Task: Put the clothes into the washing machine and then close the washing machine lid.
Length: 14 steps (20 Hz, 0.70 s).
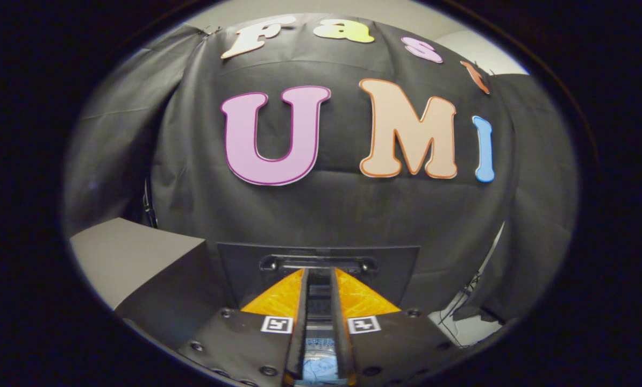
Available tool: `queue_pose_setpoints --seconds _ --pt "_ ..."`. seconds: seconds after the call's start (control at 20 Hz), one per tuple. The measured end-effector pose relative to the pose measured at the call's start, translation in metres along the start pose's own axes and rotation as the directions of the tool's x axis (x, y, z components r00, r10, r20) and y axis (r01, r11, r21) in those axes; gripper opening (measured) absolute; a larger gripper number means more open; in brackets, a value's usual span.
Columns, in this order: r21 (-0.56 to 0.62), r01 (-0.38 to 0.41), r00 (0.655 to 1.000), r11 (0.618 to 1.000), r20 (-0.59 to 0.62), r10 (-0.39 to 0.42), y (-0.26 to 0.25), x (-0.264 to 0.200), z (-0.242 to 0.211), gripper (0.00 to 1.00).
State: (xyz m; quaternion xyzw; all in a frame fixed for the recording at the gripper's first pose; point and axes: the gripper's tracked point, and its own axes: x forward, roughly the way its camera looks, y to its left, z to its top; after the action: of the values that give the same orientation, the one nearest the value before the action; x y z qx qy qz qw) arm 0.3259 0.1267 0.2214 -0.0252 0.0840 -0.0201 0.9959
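Gripper (319, 279): seen from its own camera, pointing forward and level, at the bottom of the view.
Fingers (278, 301): two orange wedge-shaped pads, one left and one right, tapering towards the tips.
Gap: a narrow dark slot runs between the pads; they stand close together, nearly parallel, not quite touching.
Grip: nothing is seen pressed between the pads.
Mount: black plates with screws behind each finger, each with a small square black-and-white marker.
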Motion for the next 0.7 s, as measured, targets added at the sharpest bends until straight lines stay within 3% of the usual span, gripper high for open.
queue_pose_setpoints --seconds 0.55,0.7 --pt "0.036 0.032 0.999 0.999 -0.001 -0.032 0.011 0.104 0.012 0.98" --pt "0.048 0.045 0.998 0.998 -0.047 -0.043 0.009 0.126 -0.003 0.97"
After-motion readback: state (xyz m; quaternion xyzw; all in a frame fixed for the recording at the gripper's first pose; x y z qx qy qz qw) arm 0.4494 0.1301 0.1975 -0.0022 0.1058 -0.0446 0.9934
